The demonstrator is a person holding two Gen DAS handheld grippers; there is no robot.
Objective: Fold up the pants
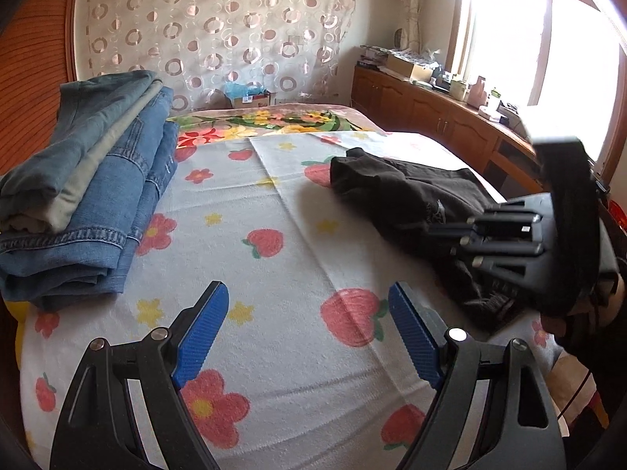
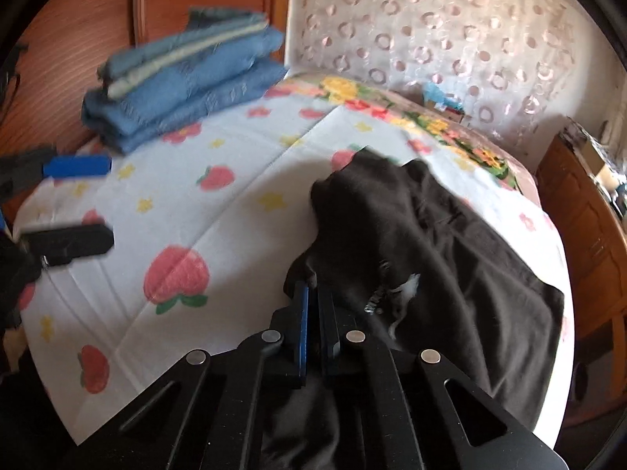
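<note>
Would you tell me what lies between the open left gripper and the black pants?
Only bare strawberry-print sheet: in the left wrist view, nothing sits between the left gripper and the black pants.

L black tool w/ blue pads (image 1: 307,325): jaws spread wide, nothing btwn; R black tool w/ blue pads (image 2: 312,293): jaws pressed nearly together, angled fwd & down.

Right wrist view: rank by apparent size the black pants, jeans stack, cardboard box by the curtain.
1. Black pants, largest, though nearest the camera, which inflates them.
2. Jeans stack, farther back.
3. Cardboard box, smallest, partly hidden behind the bed.
</note>
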